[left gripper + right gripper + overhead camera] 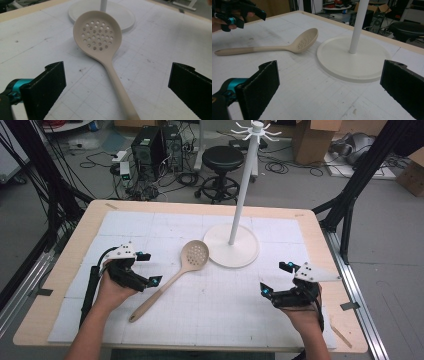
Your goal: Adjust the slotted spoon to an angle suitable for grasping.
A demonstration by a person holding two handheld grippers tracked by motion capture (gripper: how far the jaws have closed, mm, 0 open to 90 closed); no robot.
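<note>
A beige slotted spoon (pixel 167 282) lies flat on the white gridded mat, bowl toward the white stand and handle toward the front left. My left gripper (pixel 150 268) is open just left of the handle. In the left gripper view the spoon (pixel 100 37) runs up between the wide-apart jaws of the left gripper (pixel 117 87), and nothing is held. My right gripper (pixel 276 278) is open at the front right, apart from everything. Its own view has the right gripper (pixel 329 90) facing the spoon (pixel 299 43) and the stand base (pixel 354 62), with the left gripper (pixel 234 12) at the far left.
A tall white pole stand (pixel 240 195) with hook arms on top rises from a round base (pixel 231 245) just behind the spoon's bowl. The mat (pixel 215 310) covers a wooden table (pixel 75 240). A stool, computers and cables stand on the floor beyond.
</note>
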